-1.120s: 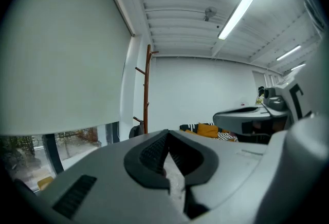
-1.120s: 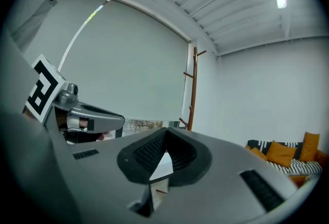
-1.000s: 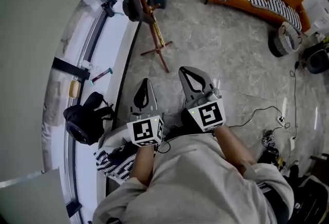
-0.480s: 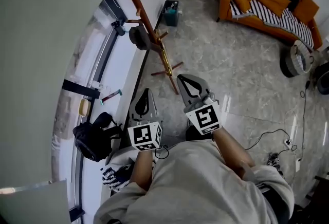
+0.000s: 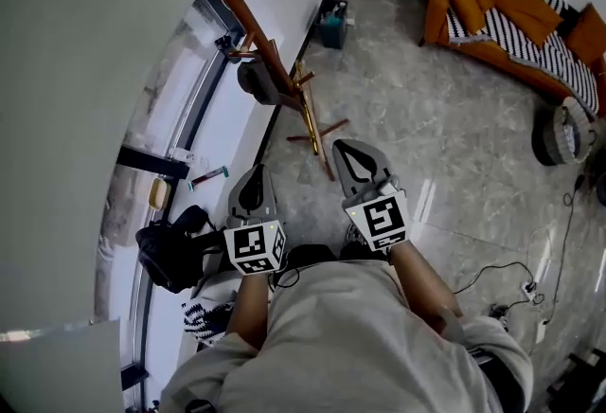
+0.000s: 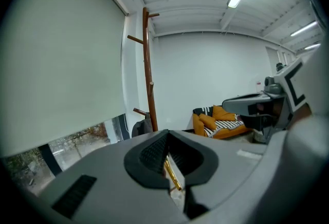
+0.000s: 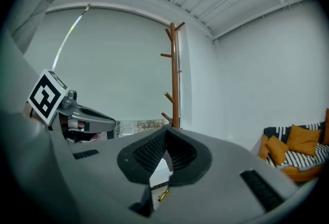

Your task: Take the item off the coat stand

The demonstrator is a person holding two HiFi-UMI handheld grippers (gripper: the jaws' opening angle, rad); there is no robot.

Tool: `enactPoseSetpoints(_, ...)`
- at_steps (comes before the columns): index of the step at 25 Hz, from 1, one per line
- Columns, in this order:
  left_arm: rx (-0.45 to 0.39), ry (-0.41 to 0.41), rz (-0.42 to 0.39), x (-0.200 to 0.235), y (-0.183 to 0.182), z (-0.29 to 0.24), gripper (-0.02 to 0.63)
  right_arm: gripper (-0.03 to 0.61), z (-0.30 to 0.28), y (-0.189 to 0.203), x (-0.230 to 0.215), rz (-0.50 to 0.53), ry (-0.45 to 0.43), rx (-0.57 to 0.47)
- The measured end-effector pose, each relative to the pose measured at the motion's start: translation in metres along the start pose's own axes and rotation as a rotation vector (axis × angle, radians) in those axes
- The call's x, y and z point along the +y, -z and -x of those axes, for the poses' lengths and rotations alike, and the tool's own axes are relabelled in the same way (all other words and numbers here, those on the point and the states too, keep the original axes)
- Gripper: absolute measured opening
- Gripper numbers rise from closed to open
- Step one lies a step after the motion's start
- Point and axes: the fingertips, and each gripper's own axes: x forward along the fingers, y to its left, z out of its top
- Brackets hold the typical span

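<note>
The brown wooden coat stand (image 5: 248, 18) rises by the window, its feet spread on the stone floor ahead of me. A dark grey item (image 5: 256, 80) hangs from one of its low pegs. My left gripper (image 5: 251, 178) is shut and empty, short of the stand's foot. My right gripper (image 5: 344, 146) is shut and empty too, just right of the foot. In the left gripper view the stand (image 6: 148, 63) and the dark item (image 6: 138, 128) show beyond the closed left gripper (image 6: 167, 132). In the right gripper view the stand (image 7: 175, 74) is straight ahead of the closed right gripper (image 7: 166, 129).
A gold-coloured rod (image 5: 305, 108) leans at the stand's foot. A black backpack (image 5: 170, 250) lies on the window ledge at the left. An orange sofa (image 5: 511, 13), a teal box (image 5: 333, 23), a round basket (image 5: 559, 132) and floor cables (image 5: 511, 278) are further off.
I have come closer to the stand, which now reaches higher into view with its top peg showing. Both grippers stay shut; the left one has dropped back slightly.
</note>
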Motion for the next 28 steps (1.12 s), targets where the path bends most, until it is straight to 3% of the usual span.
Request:
enactPoseSetpoints(14,-0.004,0.056,-0.003,0.015,0.0,-0.066,0.009,0.005,-0.056,0.02,-0.024,0.011,-0.004,0.047)
enactPoseSetpoints(22,-0.027,0.079,0.001,0.062,-0.017,-0.11,0.009,0.005,-0.117,0.009,-0.015,0.032,-0.02,0.092)
enactPoseSetpoints(28,-0.001,0.088,0.032,0.102,-0.003,-0.138,0.009,0.005,-0.171,0.012,-0.002,0.055,-0.03,0.13)
